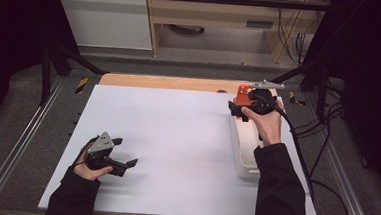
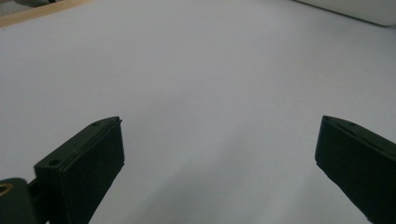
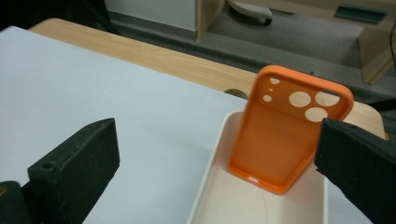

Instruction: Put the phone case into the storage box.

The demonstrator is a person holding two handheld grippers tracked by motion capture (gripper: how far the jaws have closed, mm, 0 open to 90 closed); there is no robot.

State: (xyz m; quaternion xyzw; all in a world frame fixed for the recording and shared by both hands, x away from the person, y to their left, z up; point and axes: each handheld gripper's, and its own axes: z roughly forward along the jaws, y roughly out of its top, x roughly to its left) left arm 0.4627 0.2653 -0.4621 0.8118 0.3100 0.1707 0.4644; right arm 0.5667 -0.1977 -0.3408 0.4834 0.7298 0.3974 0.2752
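While the left gripper (image 1: 125, 152) rests low on the white table (image 1: 176, 136) with its jaws spread wide and nothing between them, the right gripper (image 1: 239, 109) hovers above the far end of a white tray (image 1: 242, 163) that lies along the table's right side. An orange phone case (image 3: 285, 135) stands in that far end of the tray, tilted back, its hollow inner face and camera cut-outs turned toward the right gripper's camera. In the right gripper view the two jaws stand well apart; the right-hand jaw overlaps the case's lower right edge in the picture, but whether it touches the case cannot be told, and the left-hand jaw hangs clear over the table surface. The case is therefore not gripped.

The step in hand appears to be the approach to the case, before any grasp. The next move likely calls for shifting the right gripper sideways so that the case's thin wall sits between both jaws, then closing gently, since the leaning case could tip or slide along the tray floor if nudged from one side. The left gripper waits idle, well apart from the tray.
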